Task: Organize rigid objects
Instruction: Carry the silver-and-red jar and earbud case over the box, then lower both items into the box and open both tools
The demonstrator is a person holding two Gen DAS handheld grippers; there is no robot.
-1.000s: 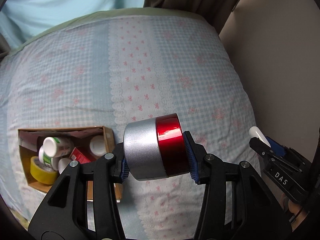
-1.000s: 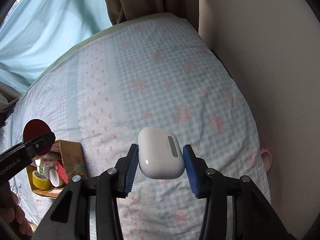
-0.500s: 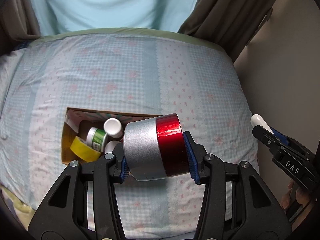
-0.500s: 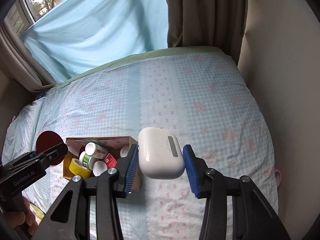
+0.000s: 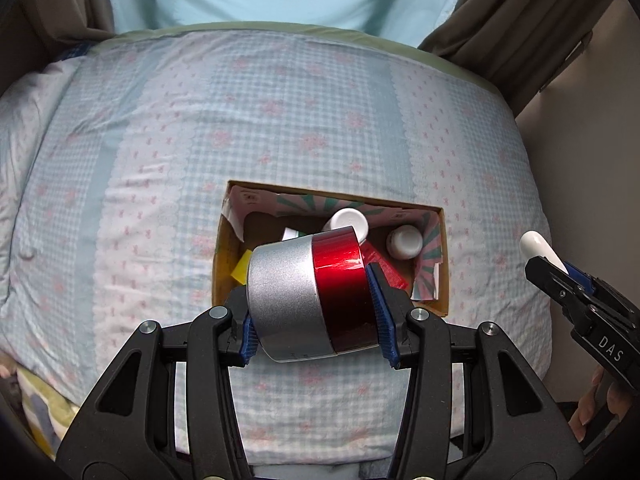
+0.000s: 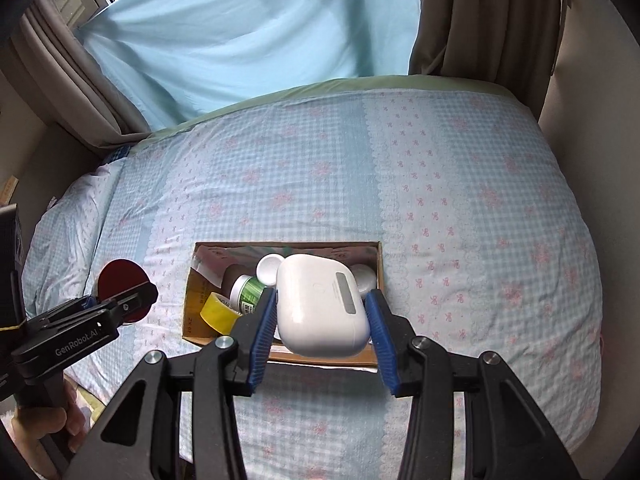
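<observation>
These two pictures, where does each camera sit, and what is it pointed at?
Left wrist: on the left gripper, looking along its fingers at the red-and-silver can it grips, above the cardboard box; the right gripper shows too.
Right wrist: on the right gripper, which grips a white case; the person's left hand shows.
Shared: the box, the bed, both grippers.

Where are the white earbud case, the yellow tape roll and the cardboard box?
white earbud case [image 6: 320, 304], right wrist view, middle of its flat face.
yellow tape roll [image 6: 216, 312], right wrist view, its outer band.
cardboard box [image 5: 443, 264], left wrist view, its right wall.
</observation>
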